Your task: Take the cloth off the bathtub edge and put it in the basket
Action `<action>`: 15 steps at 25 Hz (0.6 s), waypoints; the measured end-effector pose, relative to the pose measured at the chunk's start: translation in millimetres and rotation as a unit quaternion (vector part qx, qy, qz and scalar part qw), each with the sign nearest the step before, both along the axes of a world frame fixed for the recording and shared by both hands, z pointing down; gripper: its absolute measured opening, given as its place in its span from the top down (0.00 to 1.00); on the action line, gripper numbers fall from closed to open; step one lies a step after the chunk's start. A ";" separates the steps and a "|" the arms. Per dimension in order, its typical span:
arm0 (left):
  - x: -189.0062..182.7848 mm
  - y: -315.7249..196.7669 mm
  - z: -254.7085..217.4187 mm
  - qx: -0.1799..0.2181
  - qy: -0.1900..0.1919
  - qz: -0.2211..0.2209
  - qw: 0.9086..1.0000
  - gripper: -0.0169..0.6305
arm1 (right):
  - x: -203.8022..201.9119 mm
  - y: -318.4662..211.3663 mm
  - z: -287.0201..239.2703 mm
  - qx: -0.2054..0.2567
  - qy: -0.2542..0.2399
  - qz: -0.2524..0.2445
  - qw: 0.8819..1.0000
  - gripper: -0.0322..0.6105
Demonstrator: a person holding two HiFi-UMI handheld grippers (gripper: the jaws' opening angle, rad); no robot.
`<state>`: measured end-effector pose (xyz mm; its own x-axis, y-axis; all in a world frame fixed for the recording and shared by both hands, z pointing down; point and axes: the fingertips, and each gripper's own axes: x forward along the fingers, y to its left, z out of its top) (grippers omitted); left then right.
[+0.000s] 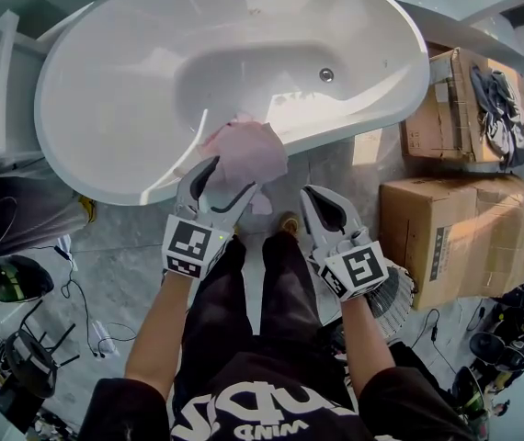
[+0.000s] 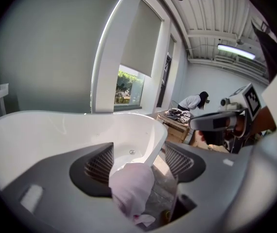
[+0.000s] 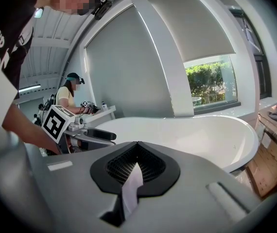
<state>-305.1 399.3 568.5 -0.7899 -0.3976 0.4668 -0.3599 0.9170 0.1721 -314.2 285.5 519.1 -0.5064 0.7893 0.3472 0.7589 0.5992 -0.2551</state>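
Observation:
A pale pink cloth (image 1: 248, 154) hangs bunched over the near rim of the white bathtub (image 1: 106, 145). My left gripper (image 1: 228, 180) is open, with one finger on each side of the cloth's lower part. In the left gripper view the cloth (image 2: 131, 186) sits between the wide-apart pads (image 2: 99, 165) and neither one presses on it. My right gripper (image 1: 324, 211) hovers over the floor just right of the cloth, shut and empty. In the right gripper view its pads (image 3: 129, 165) meet with only a thin slit between them. A ribbed basket (image 1: 398, 294) shows partly behind the right gripper.
Two cardboard boxes (image 1: 460, 237) stand at the right, the far one (image 1: 446, 108) with clothes (image 1: 501, 108) on top. A white shelf (image 1: 0, 90) stands left of the tub, and cables and gear (image 1: 23, 338) lie on the floor. Other people (image 2: 194, 101) (image 3: 70, 93) work nearby.

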 end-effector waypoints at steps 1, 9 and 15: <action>-0.7 -1.8 1.6 -0.002 0.003 0.005 1.000 0.50 | 0.2 -0.3 0.8 0.001 0.001 -0.001 1.000 0.94; -3.0 -1.4 22.8 -0.027 0.023 0.026 0.999 0.48 | 2.8 0.4 3.7 0.003 0.007 -0.003 1.000 0.94; -3.7 -8.3 53.3 -0.049 0.057 0.059 0.995 0.49 | 3.3 0.7 4.1 0.003 0.008 -0.006 1.000 0.94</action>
<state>-308.8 391.0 621.9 -0.6806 -0.4321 0.5917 -0.4488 0.8842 0.1295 -311.0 286.1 523.1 -0.4908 0.7937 0.3594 0.7621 0.5910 -0.2644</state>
